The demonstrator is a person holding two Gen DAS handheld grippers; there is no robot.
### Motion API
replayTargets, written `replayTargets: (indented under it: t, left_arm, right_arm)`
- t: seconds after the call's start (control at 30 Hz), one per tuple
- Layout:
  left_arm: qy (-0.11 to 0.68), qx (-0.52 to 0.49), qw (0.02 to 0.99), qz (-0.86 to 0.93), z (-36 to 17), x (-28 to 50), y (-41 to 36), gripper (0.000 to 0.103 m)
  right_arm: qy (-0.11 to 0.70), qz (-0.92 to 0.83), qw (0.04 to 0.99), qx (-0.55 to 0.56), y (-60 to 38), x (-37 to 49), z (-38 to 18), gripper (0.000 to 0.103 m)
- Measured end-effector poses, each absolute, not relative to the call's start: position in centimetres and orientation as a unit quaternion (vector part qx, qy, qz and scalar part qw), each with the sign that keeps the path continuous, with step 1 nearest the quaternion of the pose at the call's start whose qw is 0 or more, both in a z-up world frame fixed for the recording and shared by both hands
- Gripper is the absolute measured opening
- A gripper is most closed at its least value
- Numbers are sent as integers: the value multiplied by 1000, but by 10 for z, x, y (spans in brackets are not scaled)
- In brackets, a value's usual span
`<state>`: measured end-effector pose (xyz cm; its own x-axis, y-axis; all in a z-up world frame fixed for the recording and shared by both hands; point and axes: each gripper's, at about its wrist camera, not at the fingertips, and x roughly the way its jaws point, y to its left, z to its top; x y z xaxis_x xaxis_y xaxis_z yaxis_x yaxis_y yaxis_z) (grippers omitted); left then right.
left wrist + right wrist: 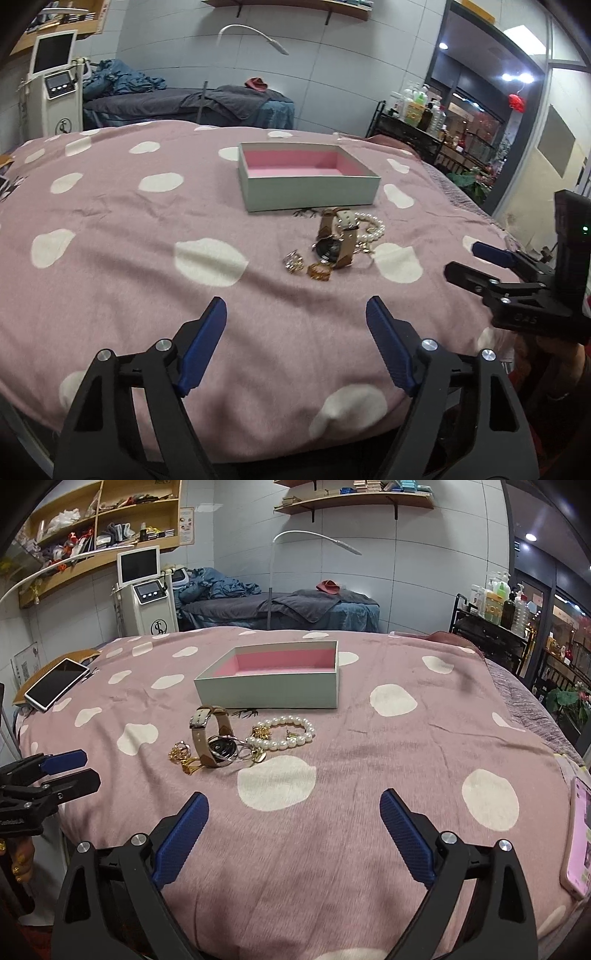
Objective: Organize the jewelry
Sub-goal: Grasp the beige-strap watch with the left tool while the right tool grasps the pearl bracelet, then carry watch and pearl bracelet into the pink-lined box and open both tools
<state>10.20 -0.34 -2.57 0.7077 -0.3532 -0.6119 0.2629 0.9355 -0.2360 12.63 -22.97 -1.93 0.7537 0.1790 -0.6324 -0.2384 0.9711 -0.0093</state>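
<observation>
Both tongs open, empty: left tongs [295,314], right tongs [294,808]; jewelry pile, watch [214,738] and pearls [286,733], on bed just before box [273,681]; ahead-left of right tongs, ahead-right of left; neither clearly nearer.

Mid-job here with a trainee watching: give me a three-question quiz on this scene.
1. True or false: the box already holds jewelry.
2. Which lies nearest the box: A) pearl bracelet B) watch C) gold ring?
3. Fill in: both the left hand-held gripper and the right hand-held gripper are ____.

Key: 1 false, its pink inside shows nothing; 2 B, its strap reaches closest; 3 open.
</observation>
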Motion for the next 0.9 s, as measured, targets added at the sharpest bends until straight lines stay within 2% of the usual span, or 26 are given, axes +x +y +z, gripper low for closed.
replayTargets:
  t: [0.13, 0.3, 0.57, 0.7, 0.73, 0.83, 0.9]
  left_arm:
    - [350, -55, 912, -206, -17, 130, -23, 56]
    - [367, -36, 898, -238, -16, 162, -49, 40]
    - [412, -53, 874, -251, -30, 209, -62, 29]
    - [424, -59, 866, -258, -35, 222, -65, 26]
    - [424, -57, 866, -259, -35, 223, -66, 22]
    - [423, -56, 868, -255, -36, 228, -66, 21]
    - [424, -60, 867, -256, -35, 230, -64, 20]
  right_arm:
    - [362, 121, 924, -28, -233, 165, -21, 72]
    - [400, 126, 908, -16, -234, 211, -27, 51]
    - [449, 131, 883, -24, -225, 258, -42, 29]
    - [469, 140, 871, -36, -223, 266, -50, 25]
    - [468, 145, 871, -46, -221, 266, -51, 25]
    - [472, 158, 866, -59, -218, 266, -51, 11]
    - [471, 163, 865, -60, -220, 266, -50, 9]
